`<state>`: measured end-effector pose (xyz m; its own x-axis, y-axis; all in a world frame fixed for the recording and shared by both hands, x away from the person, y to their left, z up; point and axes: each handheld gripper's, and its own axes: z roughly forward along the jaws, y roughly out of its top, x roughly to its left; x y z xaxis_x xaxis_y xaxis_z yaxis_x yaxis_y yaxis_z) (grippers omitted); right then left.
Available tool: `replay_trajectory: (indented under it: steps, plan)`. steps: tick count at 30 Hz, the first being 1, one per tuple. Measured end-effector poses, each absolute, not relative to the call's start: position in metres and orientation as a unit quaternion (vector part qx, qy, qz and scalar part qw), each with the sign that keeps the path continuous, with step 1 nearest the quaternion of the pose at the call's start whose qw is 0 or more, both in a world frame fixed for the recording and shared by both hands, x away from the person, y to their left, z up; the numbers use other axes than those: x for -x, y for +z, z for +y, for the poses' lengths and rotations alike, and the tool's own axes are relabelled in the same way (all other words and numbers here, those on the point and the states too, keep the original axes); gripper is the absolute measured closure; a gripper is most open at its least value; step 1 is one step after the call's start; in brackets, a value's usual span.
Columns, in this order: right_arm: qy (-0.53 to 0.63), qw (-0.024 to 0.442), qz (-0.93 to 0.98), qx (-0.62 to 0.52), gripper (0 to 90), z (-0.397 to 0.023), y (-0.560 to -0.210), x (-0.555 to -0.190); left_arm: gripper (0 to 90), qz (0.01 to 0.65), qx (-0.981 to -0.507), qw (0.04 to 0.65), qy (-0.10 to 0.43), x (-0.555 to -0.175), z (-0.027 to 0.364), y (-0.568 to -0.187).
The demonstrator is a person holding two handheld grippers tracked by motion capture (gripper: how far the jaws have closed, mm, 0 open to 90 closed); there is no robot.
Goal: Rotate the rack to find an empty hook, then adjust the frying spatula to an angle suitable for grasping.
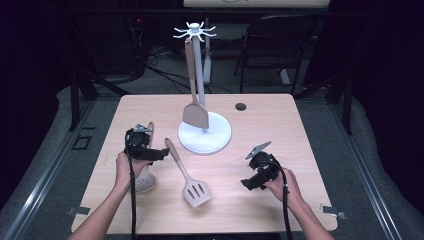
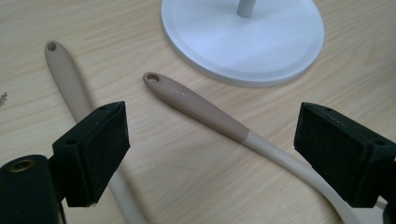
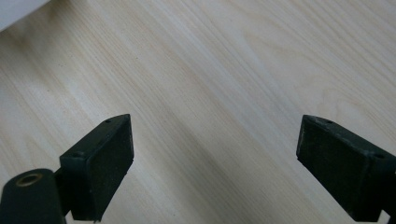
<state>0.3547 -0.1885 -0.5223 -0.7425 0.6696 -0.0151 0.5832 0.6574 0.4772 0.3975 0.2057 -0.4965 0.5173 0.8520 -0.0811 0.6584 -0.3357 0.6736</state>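
A white utensil stand rises at the middle back of the wooden table, and a beige spatula hangs from its hooked top. A slotted spatula lies flat in front of the stand, its handle running between my left gripper's open jaws, apart from both pads. A perforated spoon lies beside it, partly under the left hand, and its handle passes behind the left jaw. My left gripper hovers low over these handles. My right gripper stands open over bare wood at the right.
The stand's round base lies just beyond the spatula handle. A small dark hole marks the tabletop behind the stand. A black chair and floor cables sit past the table's far edge.
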Motion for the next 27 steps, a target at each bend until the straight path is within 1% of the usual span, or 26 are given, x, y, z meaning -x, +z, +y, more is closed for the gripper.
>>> replay_trajectory:
  steps: [10,16,19,20,21,24,26,27]
  plan:
    - [0.223,0.099,0.908,-0.34,11.2,-0.185,-0.523,-0.354,10.1,0.481,-0.797,0.337,0.14,-0.395,0.211,-0.5]
    - [0.229,0.106,0.907,-0.337,14.9,-0.183,-0.521,-0.354,8.2,0.494,-0.787,0.343,0.135,-0.396,0.216,-0.501]
    - [0.234,0.11,0.904,-0.34,19.9,-0.178,-0.52,-0.352,7.7,0.5,-0.784,0.343,0.132,-0.397,0.217,-0.502]
    - [0.236,0.108,0.906,-0.335,22.6,-0.176,-0.519,-0.351,7.6,0.501,-0.783,0.344,0.132,-0.397,0.217,-0.503]
    - [0.238,0.109,0.906,-0.331,27.3,-0.173,-0.517,-0.349,7.6,0.504,-0.781,0.344,0.132,-0.397,0.217,-0.503]
    - [0.262,0.102,0.9,-0.334,46.5,-0.164,-0.514,-0.345,7.6,0.51,-0.778,0.345,0.127,-0.397,0.217,-0.504]
    - [0.272,0.101,0.903,-0.317,69.2,-0.156,-0.512,-0.342,9.0,0.509,-0.777,0.345,0.133,-0.397,0.217,-0.504]
    - [0.28,0.1,0.903,-0.31,78.7,-0.152,-0.51,-0.34,11.9,0.51,-0.774,0.349,0.137,-0.396,0.217,-0.503]
